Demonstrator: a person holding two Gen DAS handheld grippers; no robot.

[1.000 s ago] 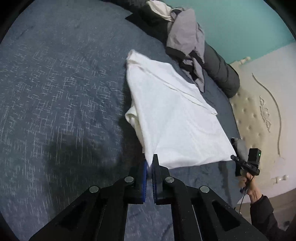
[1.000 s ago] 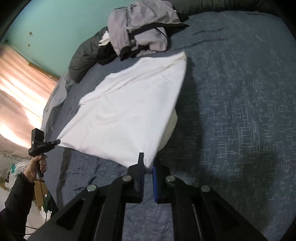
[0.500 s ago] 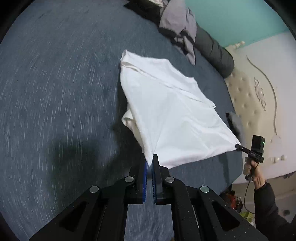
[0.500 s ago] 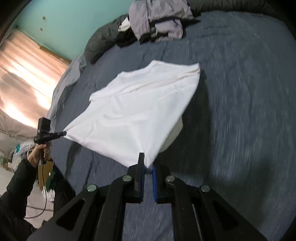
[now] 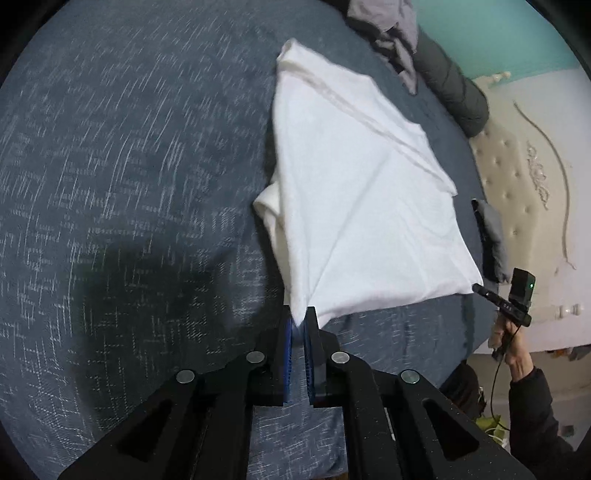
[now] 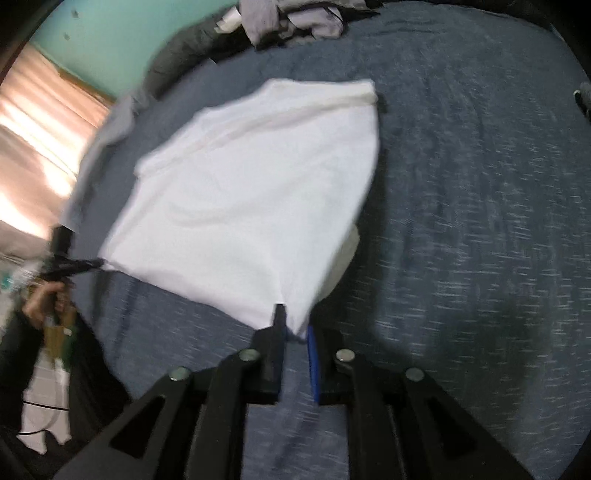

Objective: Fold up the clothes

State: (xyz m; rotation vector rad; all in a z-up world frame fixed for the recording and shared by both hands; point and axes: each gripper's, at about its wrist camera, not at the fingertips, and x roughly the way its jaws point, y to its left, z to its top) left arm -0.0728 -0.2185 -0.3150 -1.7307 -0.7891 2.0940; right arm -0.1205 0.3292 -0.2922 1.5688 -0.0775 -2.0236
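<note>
We hold a white cotton garment (image 5: pixel 362 206) stretched over the dark blue speckled bedspread (image 5: pixel 129 166), one near corner in each gripper, its far edge lying on the bed. The left gripper (image 5: pixel 300 325) has its blue pads close together with a corner of the white cloth pinched between them; its jaws are opening, but only a narrow slit shows and the fabric sits in it. The right gripper (image 6: pixel 295 328) is opening too: its jaws stand a little apart, the other corner hanging between them and lying against the left-hand finger, clear of the blue pad on the other side. In the left wrist view, the right gripper's tip meets the cloth at its right corner. A heap of grey and black clothes (image 6: pixel 295 18) lies at the bed's far edge, near a dark rolled quilt (image 5: pixel 454 88).
</note>
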